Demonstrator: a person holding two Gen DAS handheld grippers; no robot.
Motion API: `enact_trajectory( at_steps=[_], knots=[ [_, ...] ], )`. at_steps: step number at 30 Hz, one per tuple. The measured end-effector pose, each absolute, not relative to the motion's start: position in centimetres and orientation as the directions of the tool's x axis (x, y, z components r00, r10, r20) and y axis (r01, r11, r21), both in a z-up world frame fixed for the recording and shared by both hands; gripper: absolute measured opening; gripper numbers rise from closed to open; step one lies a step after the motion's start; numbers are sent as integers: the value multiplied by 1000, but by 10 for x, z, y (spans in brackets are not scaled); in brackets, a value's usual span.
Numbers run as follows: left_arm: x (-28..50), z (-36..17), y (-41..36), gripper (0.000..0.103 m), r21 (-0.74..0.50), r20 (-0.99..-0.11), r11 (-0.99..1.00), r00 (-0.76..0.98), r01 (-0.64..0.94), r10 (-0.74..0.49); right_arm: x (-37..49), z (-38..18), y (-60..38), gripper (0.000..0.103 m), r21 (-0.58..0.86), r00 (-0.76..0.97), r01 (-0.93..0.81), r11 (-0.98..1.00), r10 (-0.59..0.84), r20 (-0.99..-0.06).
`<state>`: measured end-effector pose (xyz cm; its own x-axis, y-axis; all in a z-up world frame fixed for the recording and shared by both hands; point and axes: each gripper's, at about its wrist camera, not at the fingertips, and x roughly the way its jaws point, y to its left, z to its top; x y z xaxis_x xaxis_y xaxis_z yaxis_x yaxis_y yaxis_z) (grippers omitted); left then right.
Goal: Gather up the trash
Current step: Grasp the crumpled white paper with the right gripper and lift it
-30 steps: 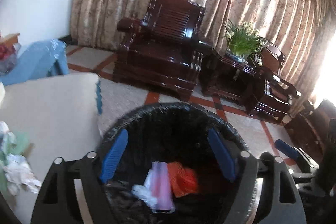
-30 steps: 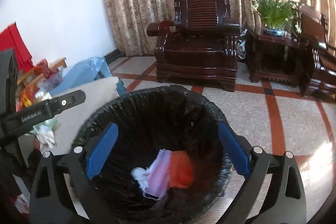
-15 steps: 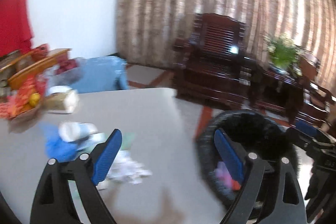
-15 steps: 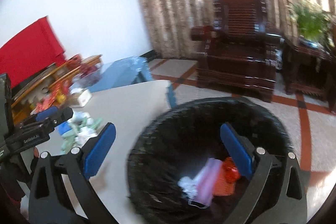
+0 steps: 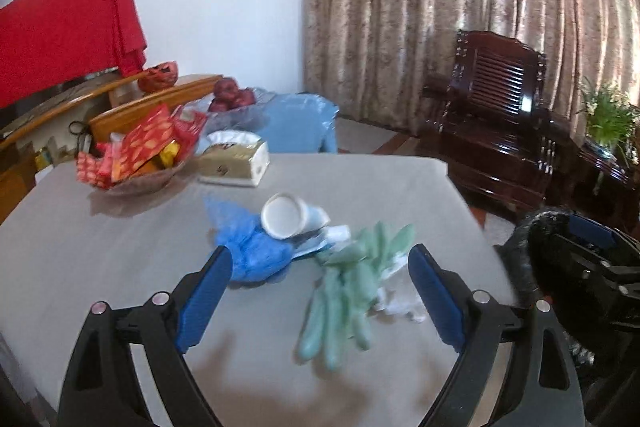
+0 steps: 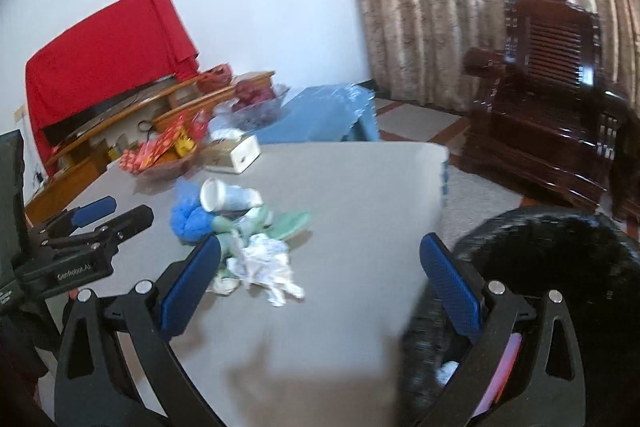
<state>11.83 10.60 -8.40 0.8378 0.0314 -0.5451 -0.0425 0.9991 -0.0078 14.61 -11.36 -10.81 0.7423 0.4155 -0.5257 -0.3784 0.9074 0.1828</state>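
Both grippers swung away from the black-lined trash bin (image 6: 560, 267), which a second ago filled both views beneath their spread jaws. The left gripper (image 5: 320, 291) came over the table (image 5: 120, 247), facing the green gloves (image 5: 352, 287); the right gripper (image 6: 320, 279) came round toward the crumpled tissue (image 6: 264, 263), bin at its right

Left gripper (image 5: 318, 291) held level above the counter (image 5: 120, 251), blue-padded fingers (image 5: 202, 293) spread wide and holding nothing, right gripper (image 6: 320, 281) at the counter's near edge, its fingers (image 6: 450, 289) likewise parted and empty, left gripper visible off to its left side.
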Motion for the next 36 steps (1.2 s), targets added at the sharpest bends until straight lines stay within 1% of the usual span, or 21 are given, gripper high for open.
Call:
enact_trajectory(
  at_steps=[5, 7, 10, 17, 20, 22, 23, 24, 25, 27, 30, 36],
  knots=[
    [121, -98, 123, 87, -10, -566, 997, 823, -72, 54, 163, -135, -81, 96, 162, 706, -401, 902, 417, -573],
    [122, -103, 128, 87, -12, -573, 996, 817, -84, 62, 170, -145, -72, 92, 155, 689, -408, 900, 414, -594],
    [122, -109, 133, 87, -11, -580, 996, 812, -91, 68, 179, -162, -59, 88, 148, 662, -420, 895, 415, -625],
    [128, -123, 142, 87, -13, -605, 994, 792, -109, 79, 198, -184, -39, 83, 152, 610, -441, 884, 420, -672],
    [130, -126, 143, 87, -16, -612, 994, 787, -112, 79, 208, -192, -33, 79, 161, 577, -455, 876, 428, -696],
    [131, -127, 143, 87, -18, -614, 994, 785, -112, 78, 213, -198, -30, 69, 181, 539, -466, 866, 440, -719],
    [133, -127, 143, 87, -18, -615, 993, 785, -113, 78, 216, -202, -29, 65, 194, 516, -472, 860, 449, -730],
    [133, -127, 143, 87, -20, -616, 993, 784, -113, 77, 218, -204, -28, 58, 211, 494, -482, 850, 463, -736],
    [133, -128, 143, 87, -22, -616, 993, 784, -113, 75, 218, -205, -27, 46, 227, 478, -493, 840, 479, -736],
    [135, -129, 143, 87, -25, -619, 994, 782, -111, 72, 217, -206, -25, 29, 241, 454, -512, 824, 499, -738],
    [136, -131, 141, 87, -28, -625, 994, 778, -104, 64, 213, -204, -27, 24, 240, 455, -521, 819, 504, -734],
    [138, -132, 130, 87, -36, -626, 996, 779, -76, 36, 205, -180, -51, 23, 221, 540, -464, 858, 472, -697]
  ],
)
